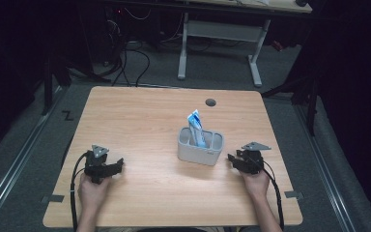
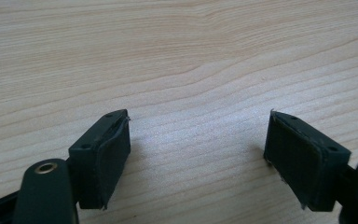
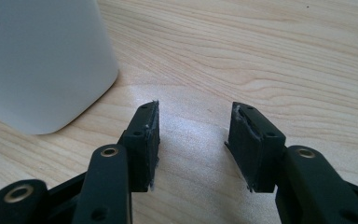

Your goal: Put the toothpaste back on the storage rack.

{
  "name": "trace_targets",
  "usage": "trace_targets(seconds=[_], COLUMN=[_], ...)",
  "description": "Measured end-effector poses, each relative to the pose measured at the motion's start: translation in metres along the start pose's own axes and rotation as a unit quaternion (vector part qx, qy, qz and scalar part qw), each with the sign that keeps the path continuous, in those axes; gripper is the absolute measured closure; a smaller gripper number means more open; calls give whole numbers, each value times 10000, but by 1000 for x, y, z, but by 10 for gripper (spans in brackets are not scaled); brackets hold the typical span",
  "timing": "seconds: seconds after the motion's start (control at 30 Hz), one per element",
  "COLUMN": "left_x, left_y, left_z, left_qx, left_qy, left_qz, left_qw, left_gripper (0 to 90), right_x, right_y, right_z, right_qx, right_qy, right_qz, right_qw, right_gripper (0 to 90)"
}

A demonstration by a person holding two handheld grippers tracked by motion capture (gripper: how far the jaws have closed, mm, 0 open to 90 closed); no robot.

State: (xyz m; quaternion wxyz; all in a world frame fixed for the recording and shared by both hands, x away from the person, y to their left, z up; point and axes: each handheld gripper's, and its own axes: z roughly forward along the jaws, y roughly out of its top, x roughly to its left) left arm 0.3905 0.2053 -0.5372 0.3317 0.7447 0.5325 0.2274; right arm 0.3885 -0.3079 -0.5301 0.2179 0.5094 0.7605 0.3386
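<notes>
A pale grey plastic holder with rounded corners and open compartments (image 1: 200, 147) stands a little right of the middle of the light wooden table (image 1: 140, 116), and a blue and white toothpaste tube (image 1: 196, 126) stands upright in one of its middle compartments, leaning slightly toward 11 o'clock. The right gripper (image 1: 233, 159) sits just beside the holder at its 3 o'clock side, apart from it; its jaws are spread with only bare wood between them, and in the right gripper view (image 3: 193, 140) the holder's wall (image 3: 42, 60) lies at 10 o'clock. The left gripper (image 1: 118, 166), near the 8 o'clock edge, rests well apart from the holder with jaws spread wide over bare table (image 2: 198, 140)
</notes>
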Motion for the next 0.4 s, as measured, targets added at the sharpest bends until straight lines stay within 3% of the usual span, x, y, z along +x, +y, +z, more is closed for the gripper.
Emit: trace_targets(seconds=[0.1,0.4], left_x=[0,0], left_y=[0,0], left_z=[0,0], left_qx=[1,-9], left_qy=[-2,-14], left_qz=[-1,-28], left_qw=[10000,10000], left_gripper=[228,228], right_x=[4,3], right_y=[0,0], right_z=[1,1], right_qx=[19,50], right_qy=[-148,-109], right_qz=[-185,-115], right_qw=[9997,9999], right_gripper=[504,454])
